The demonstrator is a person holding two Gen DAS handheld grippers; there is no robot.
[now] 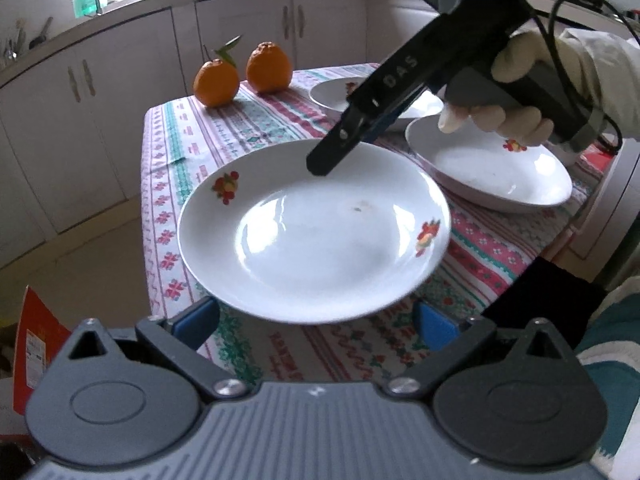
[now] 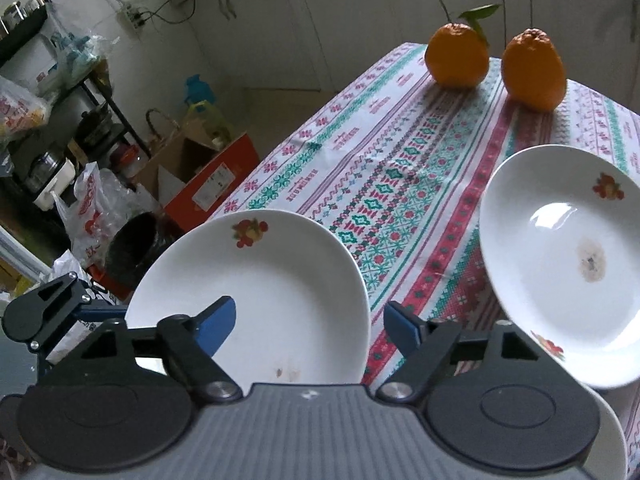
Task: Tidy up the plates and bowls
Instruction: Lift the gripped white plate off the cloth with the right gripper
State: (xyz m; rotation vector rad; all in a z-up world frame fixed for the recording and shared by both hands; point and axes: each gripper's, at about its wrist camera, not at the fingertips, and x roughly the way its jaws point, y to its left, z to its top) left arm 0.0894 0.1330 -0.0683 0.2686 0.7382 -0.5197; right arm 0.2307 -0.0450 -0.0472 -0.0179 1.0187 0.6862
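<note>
A white plate with fruit prints (image 1: 312, 236) (image 2: 280, 292) lies near the corner of the patterned tablecloth (image 1: 248, 124). My left gripper (image 1: 316, 320) is open, its blue pads (image 1: 196, 322) spread on either side of the plate's near rim. My right gripper (image 1: 322, 162) (image 2: 312, 322), held by a gloved hand (image 1: 504, 120), slants down over the far rim. It is open: one finger hangs over the plate's inside, the other outside the rim above the cloth. A second plate (image 1: 492, 172) lies under that hand. A third plate (image 1: 336, 94) (image 2: 560, 264), stained in the middle, lies further back.
Two oranges (image 1: 216, 82) (image 2: 534, 76) stand at the table's far corner. Kitchen cabinets (image 1: 100, 128) line the walls. A red box (image 2: 212, 184), bags and a shelf crowd the floor beside the table. A striped sleeve (image 1: 616, 360) is at the right.
</note>
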